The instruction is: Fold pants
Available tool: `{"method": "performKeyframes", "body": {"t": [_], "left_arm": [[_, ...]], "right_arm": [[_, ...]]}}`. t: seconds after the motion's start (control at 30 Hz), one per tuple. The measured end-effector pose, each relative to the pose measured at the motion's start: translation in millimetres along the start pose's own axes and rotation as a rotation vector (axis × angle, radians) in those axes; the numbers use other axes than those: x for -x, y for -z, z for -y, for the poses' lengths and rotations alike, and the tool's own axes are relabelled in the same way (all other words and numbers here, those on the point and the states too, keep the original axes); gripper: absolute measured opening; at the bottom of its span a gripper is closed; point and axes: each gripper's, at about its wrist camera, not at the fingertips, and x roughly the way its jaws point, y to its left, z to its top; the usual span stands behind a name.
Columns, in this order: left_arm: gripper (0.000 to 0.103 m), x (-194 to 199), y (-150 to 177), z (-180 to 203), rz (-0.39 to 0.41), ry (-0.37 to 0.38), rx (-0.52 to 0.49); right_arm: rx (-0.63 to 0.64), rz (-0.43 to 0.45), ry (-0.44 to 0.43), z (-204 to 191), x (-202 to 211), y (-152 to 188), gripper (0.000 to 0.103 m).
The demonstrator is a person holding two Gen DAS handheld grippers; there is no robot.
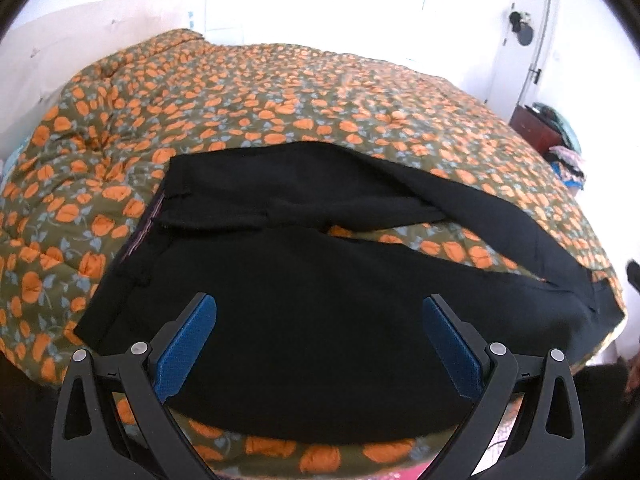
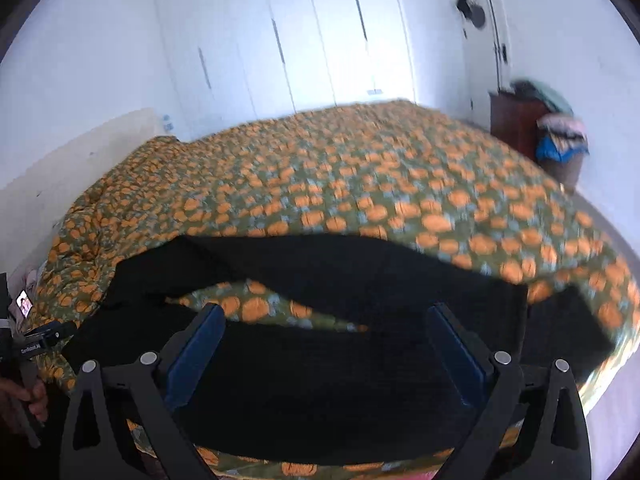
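Black pants lie spread on the bed, waistband to the left, two legs running right with a gap of quilt between them. My left gripper is open and empty, hovering over the near leg below the waist. In the right wrist view the pants fill the near part of the frame, and my right gripper is open and empty above the near leg. The left gripper's body and the hand that holds it show at the left edge of the right wrist view.
The bed has a quilt with orange flowers. Its near edge runs just under the pants. A dark wooden cabinet with a pile of clothes stands at the far right by a white door. White wardrobe doors stand behind the bed.
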Motion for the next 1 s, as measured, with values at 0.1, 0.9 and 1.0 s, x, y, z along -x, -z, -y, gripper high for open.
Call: {"method": "performKeyframes", "body": {"t": [0.1,0.9,1.0], "left_arm": [[0.102,-16,-3,-3,-0.037,0.018,0.050],[0.102,-52,26,-25,-0.095,-0.079,0.048],[0.102,-57,26,-25,-0.115,-0.077,0.052]], "right_arm": [[-0.046,-0.029,-0.004,6,-9,9,0.100],[-0.657,-0.047,-0.156,167,7,-33,0.100],[-0.765,-0.223,-0.227,168,-38,6,0.100]]}}
